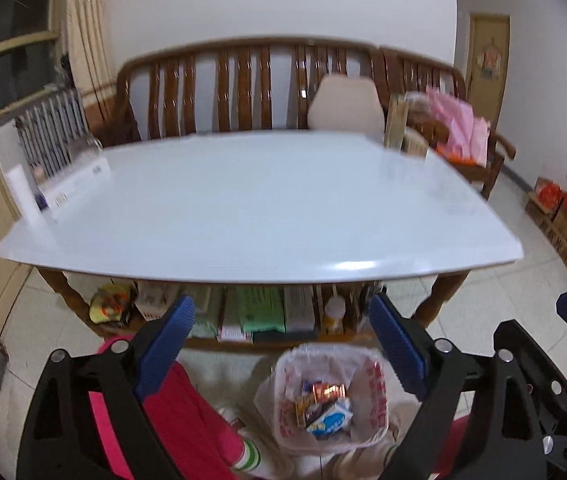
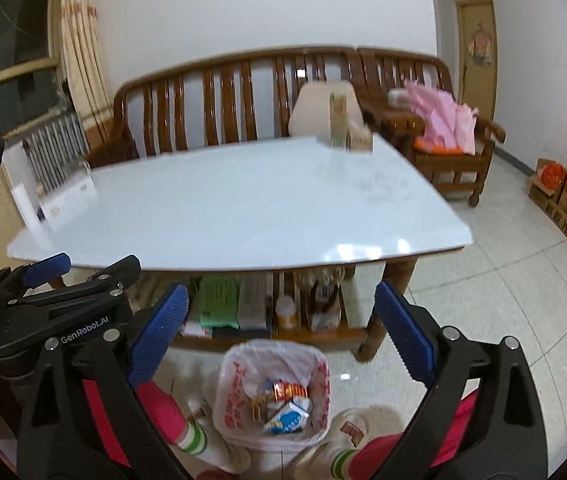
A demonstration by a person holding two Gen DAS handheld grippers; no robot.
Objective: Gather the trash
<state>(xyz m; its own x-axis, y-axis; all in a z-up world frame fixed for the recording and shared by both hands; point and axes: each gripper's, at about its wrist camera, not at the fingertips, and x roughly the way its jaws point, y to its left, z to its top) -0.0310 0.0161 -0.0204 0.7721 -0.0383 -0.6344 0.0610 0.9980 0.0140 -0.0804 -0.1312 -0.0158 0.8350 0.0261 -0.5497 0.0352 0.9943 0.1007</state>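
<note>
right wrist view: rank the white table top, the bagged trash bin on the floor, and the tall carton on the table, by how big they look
1. White glossy table top, by far the largest.
2. Plastic-bag-lined trash bin with wrappers inside.
3. Tall pale carton at the table's far edge.

The bin sits nearer the camera, so its lead over the carton may be exaggerated.

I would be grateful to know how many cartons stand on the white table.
2, both at the table's far right corner: a tall carton and, right beside it, a shorter carton. Blur could be hiding others.
</note>
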